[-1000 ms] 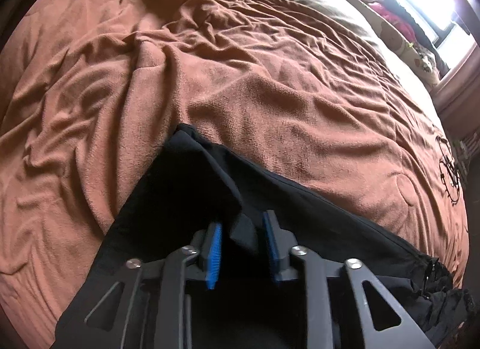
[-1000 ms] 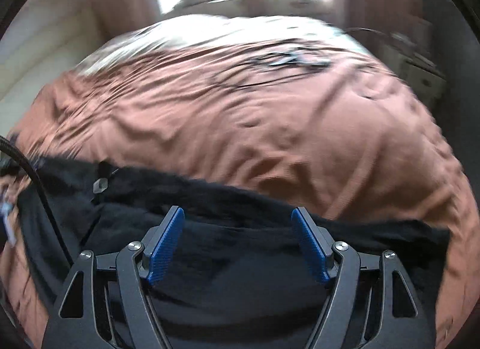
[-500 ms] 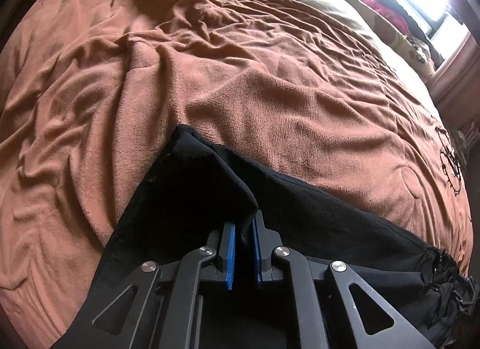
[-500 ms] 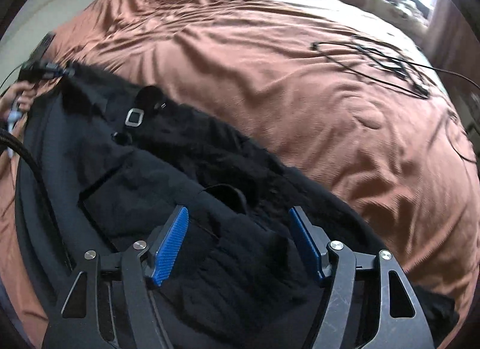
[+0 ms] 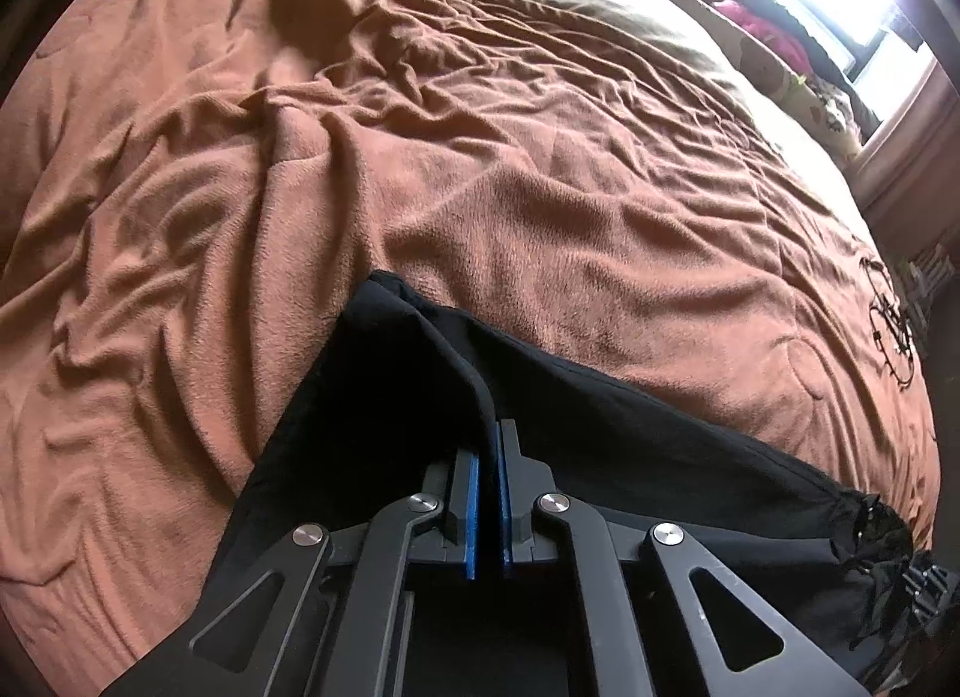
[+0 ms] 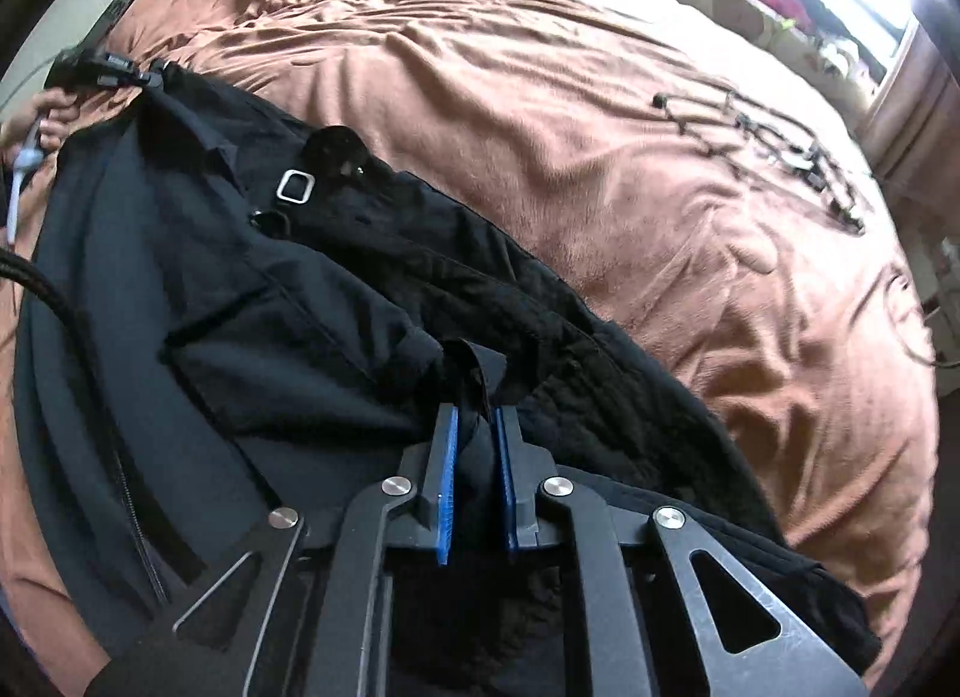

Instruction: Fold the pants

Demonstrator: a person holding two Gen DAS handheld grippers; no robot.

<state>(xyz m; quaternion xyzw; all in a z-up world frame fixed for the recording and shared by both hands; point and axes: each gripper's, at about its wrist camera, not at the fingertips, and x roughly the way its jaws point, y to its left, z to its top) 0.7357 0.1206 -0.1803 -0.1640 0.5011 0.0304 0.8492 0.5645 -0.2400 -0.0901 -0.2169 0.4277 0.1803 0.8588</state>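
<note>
A wide bed fills both views, covered by a wrinkled brown blanket. At its far side, a beige cover and a bright window with some soft toys and clothes on the sill can be seen. The black pants lie across the near edge of the bed, on top of the blanket; in the right wrist view they are bunched, with a pocket flap and a small metal buckle showing.

Some thin black cables lie on the blanket well apart from the pants.

The left hand-held gripper is clenched on a raised fold of the pants, which stands like a ridge between its blue pads. The right hand-held gripper is closing, and a bunch of the black cloth is already pinched between its pads.
</note>
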